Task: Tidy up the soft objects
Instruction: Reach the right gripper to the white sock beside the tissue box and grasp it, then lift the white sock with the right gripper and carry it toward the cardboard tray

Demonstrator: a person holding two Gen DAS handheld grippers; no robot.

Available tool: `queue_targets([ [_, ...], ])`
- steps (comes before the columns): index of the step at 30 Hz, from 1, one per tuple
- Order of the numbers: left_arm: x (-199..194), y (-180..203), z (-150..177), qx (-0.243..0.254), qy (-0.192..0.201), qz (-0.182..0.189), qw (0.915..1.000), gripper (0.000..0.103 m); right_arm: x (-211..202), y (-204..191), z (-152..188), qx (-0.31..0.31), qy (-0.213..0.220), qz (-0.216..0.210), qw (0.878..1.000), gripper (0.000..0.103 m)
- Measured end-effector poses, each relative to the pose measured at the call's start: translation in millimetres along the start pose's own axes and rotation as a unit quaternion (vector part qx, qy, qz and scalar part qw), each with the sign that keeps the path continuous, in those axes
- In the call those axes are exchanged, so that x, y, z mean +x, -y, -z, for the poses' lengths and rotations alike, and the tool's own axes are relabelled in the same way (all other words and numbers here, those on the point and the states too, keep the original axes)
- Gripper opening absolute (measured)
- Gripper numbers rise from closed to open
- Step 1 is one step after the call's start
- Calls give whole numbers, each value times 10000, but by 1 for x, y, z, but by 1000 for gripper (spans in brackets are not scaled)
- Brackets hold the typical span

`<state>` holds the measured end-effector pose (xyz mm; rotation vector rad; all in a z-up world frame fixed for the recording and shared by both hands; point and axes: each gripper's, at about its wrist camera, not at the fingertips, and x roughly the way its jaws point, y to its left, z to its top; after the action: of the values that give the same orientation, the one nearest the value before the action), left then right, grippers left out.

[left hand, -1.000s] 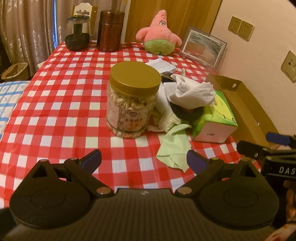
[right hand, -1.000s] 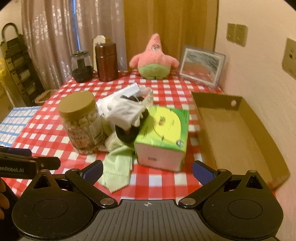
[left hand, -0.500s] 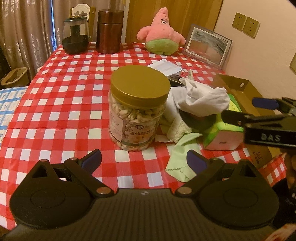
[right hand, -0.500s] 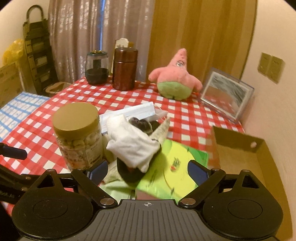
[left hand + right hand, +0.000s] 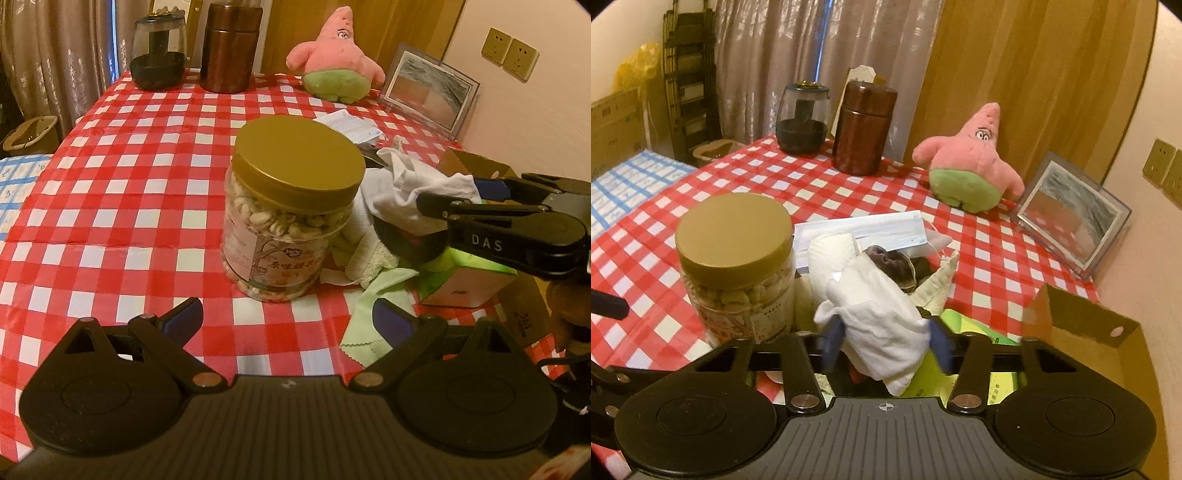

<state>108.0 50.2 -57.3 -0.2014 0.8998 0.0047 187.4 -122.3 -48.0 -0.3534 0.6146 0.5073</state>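
Note:
A white cloth point(image 5: 882, 328) tops a pile of soft things beside the nut jar point(image 5: 735, 266): a dark fabric piece point(image 5: 892, 260), a cream towel point(image 5: 364, 254) and a light green cloth point(image 5: 384, 295). My right gripper point(image 5: 884, 345) has its jaws partly closed around the white cloth, a pad at each side; it also shows in the left wrist view point(image 5: 458, 195). My left gripper point(image 5: 286, 319) is open and empty, low in front of the jar point(image 5: 291, 218). A pink starfish plush point(image 5: 971, 166) sits at the back.
A green tissue box point(image 5: 469, 277) lies under the pile's right side. An open cardboard box point(image 5: 1082, 343) stands at the right edge. A picture frame point(image 5: 1071, 218), a brown canister point(image 5: 864, 129), a dark glass jar point(image 5: 803, 118) and a pack of masks point(image 5: 864, 230) stand behind.
My right gripper has moved forward over the tissue box onto the pile and its jaws have narrowed around the white cloth. My left gripper has edged closer to the jar.

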Motion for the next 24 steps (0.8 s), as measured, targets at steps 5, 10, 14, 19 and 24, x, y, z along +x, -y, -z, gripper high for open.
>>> queue_targets([
  [5, 2, -2, 2, -37, -44, -9, 10000, 97, -12, 0, 5, 82, 77, -65, 9999, 12],
  [10, -1, -3, 6, -73, -77, -5, 9999, 97, -38, -6, 14, 161, 82, -256, 9995, 11],
  [14, -8, -2, 9, -100, -61, 6, 9999, 97, -58, -14, 28, 257, -84, -455, 9986, 10],
  [19, -19, 0, 12, -89, 4, 54, 9999, 96, -76, -17, 51, 578, -437, -635, 9953, 10],
  [24, -26, 3, 16, -51, 30, 112, 9999, 96, -89, -17, 73, 905, -824, -798, 9893, 10],
])
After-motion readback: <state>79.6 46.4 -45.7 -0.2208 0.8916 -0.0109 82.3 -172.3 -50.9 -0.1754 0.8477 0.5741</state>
